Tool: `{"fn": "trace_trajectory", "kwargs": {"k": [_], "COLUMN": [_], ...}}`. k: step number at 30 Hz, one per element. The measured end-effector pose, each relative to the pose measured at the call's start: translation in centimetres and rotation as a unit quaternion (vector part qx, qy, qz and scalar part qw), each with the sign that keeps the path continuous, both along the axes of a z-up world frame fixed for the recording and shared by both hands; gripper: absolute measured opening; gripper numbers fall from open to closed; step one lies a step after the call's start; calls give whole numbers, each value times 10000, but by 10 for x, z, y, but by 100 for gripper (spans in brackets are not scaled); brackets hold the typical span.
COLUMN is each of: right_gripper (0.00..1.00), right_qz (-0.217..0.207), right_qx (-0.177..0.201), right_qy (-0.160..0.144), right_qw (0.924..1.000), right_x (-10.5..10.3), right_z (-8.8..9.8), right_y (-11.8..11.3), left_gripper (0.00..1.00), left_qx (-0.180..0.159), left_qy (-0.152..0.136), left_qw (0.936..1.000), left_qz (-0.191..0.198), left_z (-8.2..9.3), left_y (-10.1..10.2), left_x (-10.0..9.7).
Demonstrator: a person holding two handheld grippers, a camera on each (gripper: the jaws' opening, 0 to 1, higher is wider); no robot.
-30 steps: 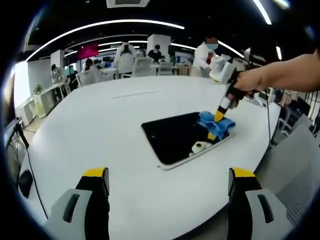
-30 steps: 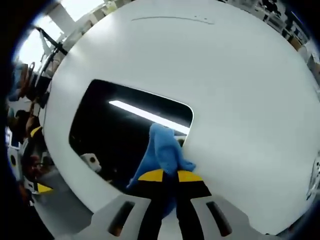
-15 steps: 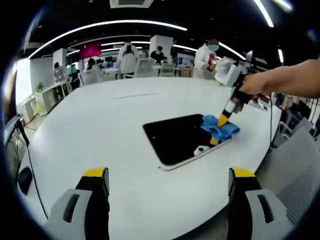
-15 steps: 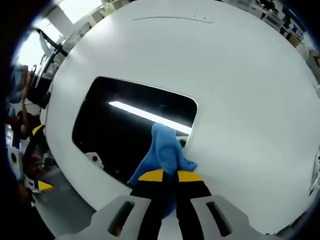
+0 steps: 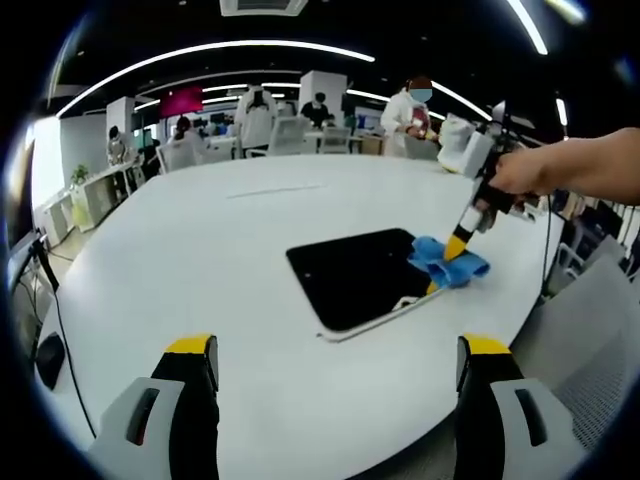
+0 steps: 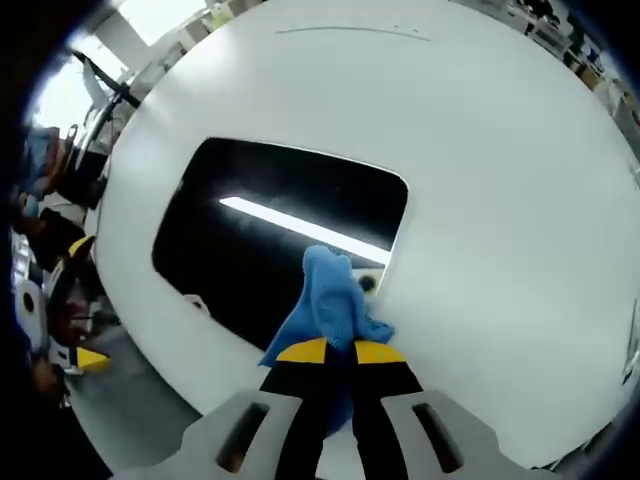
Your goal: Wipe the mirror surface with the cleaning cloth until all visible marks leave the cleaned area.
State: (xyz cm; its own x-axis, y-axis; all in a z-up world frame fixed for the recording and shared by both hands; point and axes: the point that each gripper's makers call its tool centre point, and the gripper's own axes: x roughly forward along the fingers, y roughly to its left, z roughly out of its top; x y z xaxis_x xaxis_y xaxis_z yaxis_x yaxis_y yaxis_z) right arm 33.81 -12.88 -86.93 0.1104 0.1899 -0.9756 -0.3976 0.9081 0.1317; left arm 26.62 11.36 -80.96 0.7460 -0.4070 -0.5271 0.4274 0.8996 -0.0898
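A dark rectangular mirror (image 5: 352, 276) with a pale rim lies flat on the round white table (image 5: 200, 260). In the right gripper view the mirror (image 6: 270, 240) reflects a bright ceiling light strip. My right gripper (image 6: 340, 352) is shut on a blue cleaning cloth (image 6: 326, 312), pressed on the mirror's near right edge. From the left gripper view, the right gripper (image 5: 458, 246) holds the blue cloth (image 5: 448, 262) at the mirror's right end, a hand behind it. My left gripper (image 5: 335, 352) hangs open above the table's near edge, well short of the mirror.
Several people sit and stand at desks at the back (image 5: 260, 120) of the room. A cable (image 5: 50, 300) runs along the table's left side. A grey chair (image 5: 590, 340) stands at the right. Wide bare tabletop lies around the mirror.
The right gripper has dragged the cloth rightwards along the mirror toward its right edge. More dark glass shows left of the cloth. The left gripper stays put.
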Motion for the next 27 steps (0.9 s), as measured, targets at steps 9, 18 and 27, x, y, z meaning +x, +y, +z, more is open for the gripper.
{"fn": "trace_trajectory", "kwargs": {"k": [9,18,27], "right_gripper": [3,3,3], "right_qz": [80,57,130], "right_qx": [-39,7,-31], "right_qy": [26,95,138], "right_qw": [10000,9999,9998], "right_x": [-8,-13,-17], "right_z": [0,0,-1], "right_y": [2,2,3], "left_gripper": [100,100,100], "left_qx": [9,4,38], "left_qy": [1,10,29], "left_qw": [10000,10000,10000], "left_qz": [1,-13,-60], "left_z": [0,0,-1], "left_y": [0,0,-1], "left_x": [-1,0,0]}}
